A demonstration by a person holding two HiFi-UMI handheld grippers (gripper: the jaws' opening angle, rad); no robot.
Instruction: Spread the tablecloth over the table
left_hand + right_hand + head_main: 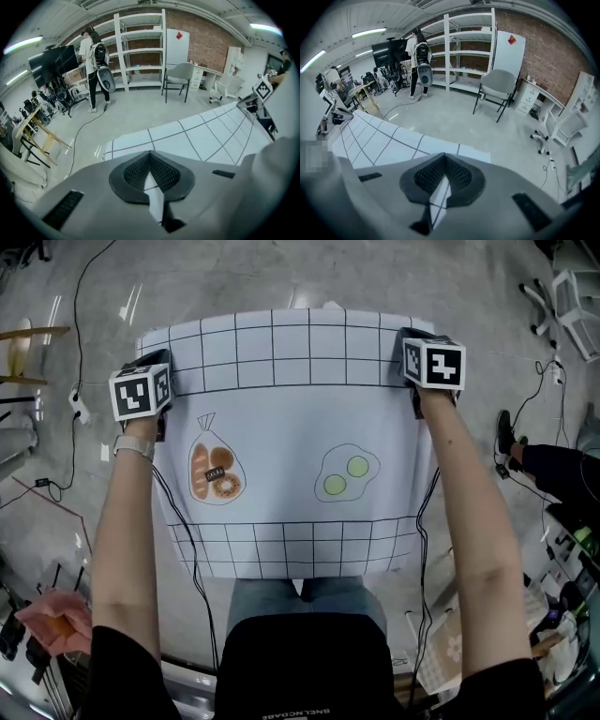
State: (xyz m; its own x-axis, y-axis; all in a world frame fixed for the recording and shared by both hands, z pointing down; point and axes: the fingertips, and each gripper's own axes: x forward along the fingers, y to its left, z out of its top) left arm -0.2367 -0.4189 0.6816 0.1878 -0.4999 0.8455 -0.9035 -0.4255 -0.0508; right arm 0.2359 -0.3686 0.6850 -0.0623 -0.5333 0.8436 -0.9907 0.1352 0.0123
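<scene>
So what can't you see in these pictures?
- The table: in the head view, the tablecloth covers whatever is beneath it.
- The label on the drawn bread bag: head view, too small to read.
- The pinch points: in the head view the marker cubes hide them. The gripper views show the left gripper and right gripper shut on the cloth.
- The person by the shelves: left gripper view, too small to tell what they're doing.

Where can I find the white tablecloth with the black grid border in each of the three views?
Head view: white tablecloth with black grid border fills the centre.
Left gripper view: lower centre and right.
Right gripper view: lower left.
Shared landmark: its black grid lines.
</scene>
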